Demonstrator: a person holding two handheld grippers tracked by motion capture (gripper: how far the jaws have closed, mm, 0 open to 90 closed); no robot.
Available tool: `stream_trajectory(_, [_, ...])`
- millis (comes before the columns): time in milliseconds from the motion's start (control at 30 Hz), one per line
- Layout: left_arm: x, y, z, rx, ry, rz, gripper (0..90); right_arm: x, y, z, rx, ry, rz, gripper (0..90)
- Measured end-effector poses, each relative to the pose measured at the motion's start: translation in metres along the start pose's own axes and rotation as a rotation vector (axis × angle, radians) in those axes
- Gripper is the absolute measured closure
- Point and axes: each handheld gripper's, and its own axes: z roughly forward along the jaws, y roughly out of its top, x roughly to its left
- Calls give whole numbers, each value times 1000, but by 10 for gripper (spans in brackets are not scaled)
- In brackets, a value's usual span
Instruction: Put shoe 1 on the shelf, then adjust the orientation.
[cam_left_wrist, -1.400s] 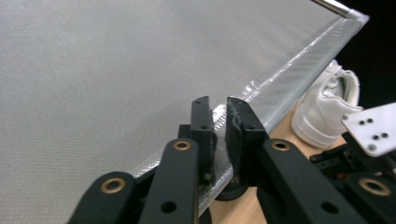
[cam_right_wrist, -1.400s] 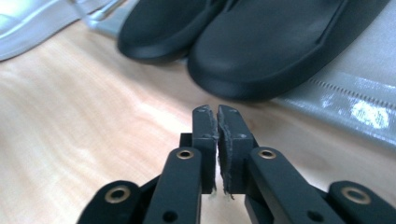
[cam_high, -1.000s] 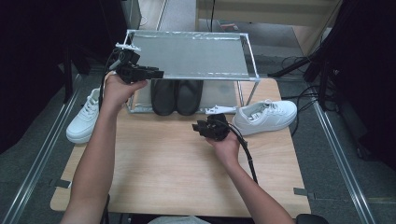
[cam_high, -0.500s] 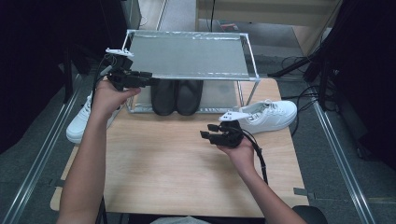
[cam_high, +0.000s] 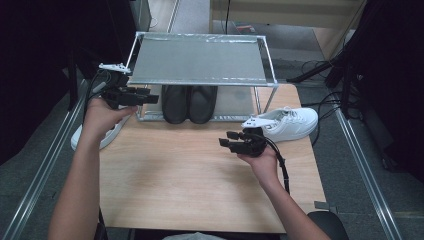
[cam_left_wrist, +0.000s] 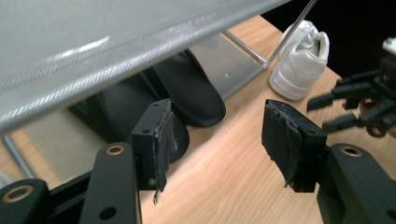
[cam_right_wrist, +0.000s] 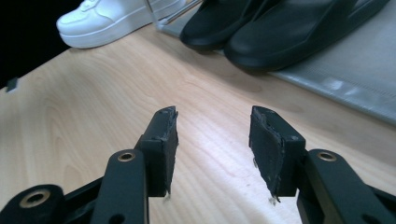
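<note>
Black slippers (cam_high: 188, 103) sit under the mesh rack (cam_high: 200, 60) just ahead of the left gripper (cam_high: 150, 98), its jaws just opened wide on nothing, while the right gripper (cam_high: 223, 144) hovers over bare table (cam_high: 175, 175), jaws likewise freshly spread.

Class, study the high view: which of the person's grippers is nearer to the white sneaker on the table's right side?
Right. The right gripper hovers just left of the white sneaker; the left gripper is far across, by the rack's left end.
</note>
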Motion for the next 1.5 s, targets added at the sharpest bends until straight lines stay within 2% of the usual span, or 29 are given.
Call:
stream_trajectory(133, [2, -9, -7, 14, 8, 3, 427, -3, 4, 0, -12, 5, 14, 521])
stream_trajectory(300, [6, -18, -13, 20, 23, -3, 416, -3, 7, -1, -14, 2, 9, 495])
stream_trajectory(433, [9, -24, -19, 6, 11, -13, 404, -3, 8, -3, 5, 3, -16, 491])
stream_trajectory(667, [16, -37, -25, -12, 45, -33, 401, -6, 5, -12, 60, 8, -64, 485])
stream_trajectory(800, [20, -46, -25, 13, 62, -54, 404, -7, 0, -22, 47, 28, -65, 485])
stream_trajectory(933, [21, -55, -27, -3, 78, -44, 397, -5, -2, -27, 37, 36, -73, 485])
stream_trajectory(1233, [36, -68, -31, 3, 104, -66, 393, -8, -1, -27, 26, 21, -79, 495])
stream_trajectory(1500, [49, -74, -32, -2, 124, -68, 394, -10, -3, -25, 32, 6, -65, 495])
